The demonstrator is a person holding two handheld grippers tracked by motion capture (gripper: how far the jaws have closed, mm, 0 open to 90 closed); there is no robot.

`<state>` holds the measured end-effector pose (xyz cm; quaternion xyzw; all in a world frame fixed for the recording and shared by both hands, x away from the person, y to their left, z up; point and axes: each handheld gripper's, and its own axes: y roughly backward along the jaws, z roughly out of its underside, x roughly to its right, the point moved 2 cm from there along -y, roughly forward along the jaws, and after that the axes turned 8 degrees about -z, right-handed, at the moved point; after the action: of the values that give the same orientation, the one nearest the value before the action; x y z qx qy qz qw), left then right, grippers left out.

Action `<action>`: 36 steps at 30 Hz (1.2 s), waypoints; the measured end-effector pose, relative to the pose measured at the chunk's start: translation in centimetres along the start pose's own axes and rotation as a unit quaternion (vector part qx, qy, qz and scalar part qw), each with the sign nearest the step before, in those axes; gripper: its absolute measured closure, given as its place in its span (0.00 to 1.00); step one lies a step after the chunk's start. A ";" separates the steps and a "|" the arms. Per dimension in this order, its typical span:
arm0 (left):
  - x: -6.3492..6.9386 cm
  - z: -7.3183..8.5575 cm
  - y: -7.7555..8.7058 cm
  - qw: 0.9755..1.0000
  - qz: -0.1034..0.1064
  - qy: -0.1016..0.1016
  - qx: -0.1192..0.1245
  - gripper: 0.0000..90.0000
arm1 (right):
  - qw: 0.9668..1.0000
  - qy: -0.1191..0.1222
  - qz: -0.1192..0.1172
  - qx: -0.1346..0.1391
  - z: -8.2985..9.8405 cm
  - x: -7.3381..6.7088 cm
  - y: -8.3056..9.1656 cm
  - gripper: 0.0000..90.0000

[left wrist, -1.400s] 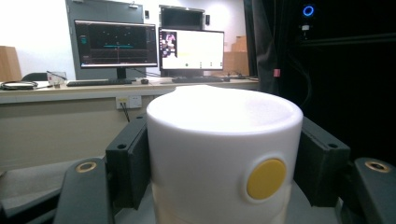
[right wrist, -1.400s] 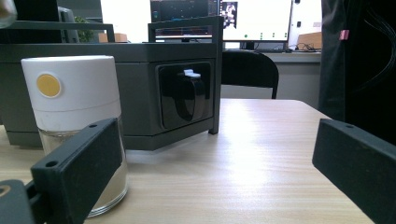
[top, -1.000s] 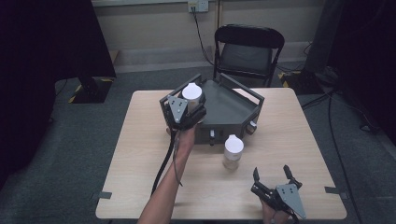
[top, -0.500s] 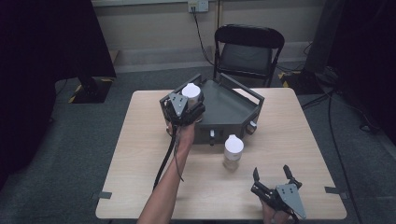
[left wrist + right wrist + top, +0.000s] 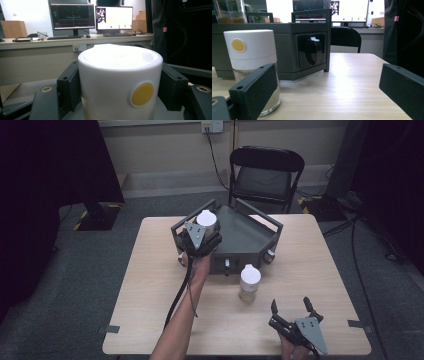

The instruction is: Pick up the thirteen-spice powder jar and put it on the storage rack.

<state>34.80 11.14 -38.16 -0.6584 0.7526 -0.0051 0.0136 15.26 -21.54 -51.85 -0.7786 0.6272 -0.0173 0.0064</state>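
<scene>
Left claw of mine is clamped on a white-capped jar, lifted above the near left corner of the grey tray. From the left gripper view, that jar sits squarely between both black jaws, their pads pressed against its white cap on either side, and a round yellow dot faces the camera low on the cap.

Going by size, the wooden counter carries everything. The grey tray, an angular box with raised rails, stands on the far middle of the counter. A black folding chair stands beyond the tray, off the counter.

A second jar, with a white cap and clear glass body, stands upright on the counter just in front of the tray, apart from it. In the right gripper view this jar shows a yellow dot on its cap and pale contents at the bottom.

My right claw rests low in front of the tray, near the counter's front edge, its jaws spread wide and pinching nothing; the second jar stands near its left jaw.
</scene>
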 end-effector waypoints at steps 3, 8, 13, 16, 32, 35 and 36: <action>-0.1 0.2 0.1 1.000 0.003 0.001 0.004 0.34 | 1.000 0.000 0.001 0.000 0.0 0.0 0.0 0.00; -0.1 0.3 0.2 1.000 0.002 -0.003 0.005 0.34 | 1.000 0.000 0.001 0.001 0.0 0.0 0.0 0.00; -0.6 0.4 -0.2 0.999 0.007 0.032 -0.027 0.11 | 1.000 0.000 0.001 0.001 0.0 0.0 0.0 0.00; -0.7 0.5 -0.3 0.998 -0.006 0.051 -0.039 0.01 | 1.000 0.000 0.001 0.001 0.0 0.0 0.0 0.00; -0.9 0.0 0.4 0.998 -0.002 0.055 -0.038 0.00 | 1.000 0.000 0.002 0.001 0.0 -0.1 0.0 0.00; -0.8 0.0 0.6 0.998 0.000 0.052 -0.034 0.00 | 1.000 0.000 0.002 0.001 0.0 -0.1 0.0 0.00; -0.8 0.0 0.6 0.998 0.000 0.050 -0.033 0.00 | 1.000 0.000 0.002 0.001 0.0 -0.1 0.0 0.00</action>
<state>34.28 12.00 -38.12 -0.6574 0.7520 -0.0134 -0.0458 15.25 -21.49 -51.88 -0.7775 0.6286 -0.0180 0.0072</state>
